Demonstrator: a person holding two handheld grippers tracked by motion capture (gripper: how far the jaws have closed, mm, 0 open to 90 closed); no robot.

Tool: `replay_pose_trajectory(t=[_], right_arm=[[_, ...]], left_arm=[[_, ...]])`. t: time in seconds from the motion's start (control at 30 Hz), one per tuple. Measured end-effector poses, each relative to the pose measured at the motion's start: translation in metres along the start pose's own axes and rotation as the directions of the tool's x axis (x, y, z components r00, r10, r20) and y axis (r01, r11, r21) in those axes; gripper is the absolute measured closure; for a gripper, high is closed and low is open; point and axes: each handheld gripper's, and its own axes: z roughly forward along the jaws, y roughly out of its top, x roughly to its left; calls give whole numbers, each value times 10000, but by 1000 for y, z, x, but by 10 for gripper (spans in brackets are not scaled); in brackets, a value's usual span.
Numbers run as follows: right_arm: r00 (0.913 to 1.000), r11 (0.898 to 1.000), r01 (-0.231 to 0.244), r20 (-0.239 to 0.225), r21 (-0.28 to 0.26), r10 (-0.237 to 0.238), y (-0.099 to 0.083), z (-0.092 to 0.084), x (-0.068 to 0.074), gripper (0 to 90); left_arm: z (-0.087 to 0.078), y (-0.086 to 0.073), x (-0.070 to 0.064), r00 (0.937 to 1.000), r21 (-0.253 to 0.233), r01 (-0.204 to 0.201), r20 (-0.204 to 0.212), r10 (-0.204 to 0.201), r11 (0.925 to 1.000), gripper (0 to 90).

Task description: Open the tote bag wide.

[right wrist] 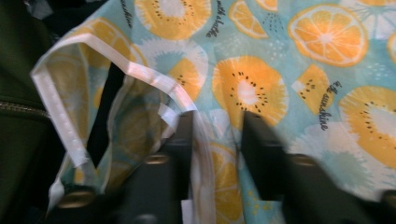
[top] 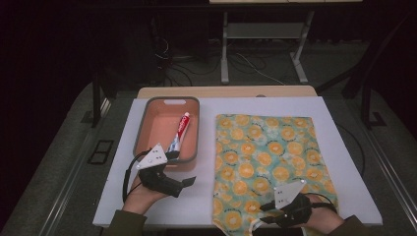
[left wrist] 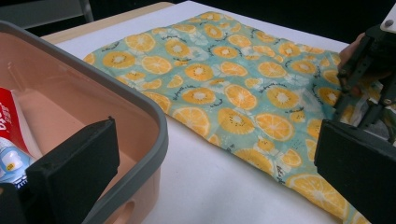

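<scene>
Your right gripper [top: 268, 212] sits at the near edge of the desk [top: 206, 196], over the near left corner of the orange-print bag [top: 265, 157]. In the right gripper view its jaws stand narrow with a fold of the bag's cloth and its white-trimmed rim [right wrist: 154, 81] caught between them; the pads look pressed on the fabric, and the rim beside them is lifted and curled into an open loop. The bag itself lies flat on the right half of the white desk, its mouth toward you, its far end reaching almost to the back edge. Your left gripper [top: 179, 169] rests at the near right corner of the pink bin [top: 169, 102], with one jaw over the bin's grey rim and the other out over the bare desk between the bin and the bag. In the left gripper view those jaws stand wide apart with nothing between the pads, one of them inside the bin wall [left wrist: 140, 116]. A toothpaste tube [top: 180, 132] lies inside the bin, along its right side, cap end away from you. The bin and the bag lie side by side, a strip of desk apart.
</scene>
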Motion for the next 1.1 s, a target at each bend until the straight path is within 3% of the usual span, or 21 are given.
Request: replay_pose_trajectory(t=[0.03, 0.07, 0.23, 0.33, 0.4, 0.43, 0.53, 0.7, 0.83, 0.87, 0.9, 0.97, 1.1], right_arm=[[10000, 10000, 66, 2, 27, -66, 0, 0, -1, 861], [10000, 10000, 75, 23, 24, -75, 0, 0, -1, 888], [10000, 10000, -29, 5, -58, 29, 1, 0, -4, 900], [9982, 9997, -130, 577, -228, 143, 5, 1, -10, 900], [9931, 9986, -403, 1089, -356, 439, 11, 1, -23, 900], [9931, 9986, -403, 1089, -356, 439, 11, 1, -23, 900], [9807, 9952, -870, 1717, -452, 935, 16, 2, -41, 900], [9528, 9853, -1560, 2525, -696, 1687, 20, 3, -68, 900], [9220, 9746, -2047, 3165, -907, 2231, 25, 2, -91, 900], [9105, 9707, -2199, 3368, -965, 2397, 27, 1, -98, 900], [9105, 9707, -2199, 3368, -965, 2397, 27, 1, -98, 900], [8849, 9605, -2523, 3737, -1173, 2781, 30, 1, -115, 900], [8522, 9510, -2840, 4225, -1220, 3086, 32, 4, -135, 900]], left_arm=[[0, 0, 0, 10000, 2, 2, 3, -2, 10000, 0], [0, 0, 0, 10000, 2, 2, 3, -2, 10000, 0], [2, 1, -1, 10000, 50, -36, 20, 36, 10000, 0], [2, 1, -1, 10000, 32, -38, 5, 38, 10000, 0], [2, 1, -1, 10000, 37, -55, -9, 55, 10000, 0], [2, 1, -1, 10000, 53, -66, -18, 66, 10000, 0], [2, 1, -1, 10000, 36, -50, -20, 50, 10000, 0], [2, 2, -1, 10000, 41, -69, -28, 69, 10000, 0], [2, 2, -1, 10000, 41, -74, -30, 74, 10000, 0], [2, 2, -1, 10000, 25, -81, -34, 82, 10000, 0], [2, 2, -1, 10000, 13, -86, -35, 86, 10000, 0], [1, 1, -1, 10000, 17, -79, -45, 79, 10000, 0], [1, 1, 0, 10000, 28, -51, -44, 51, 10000, 0]])
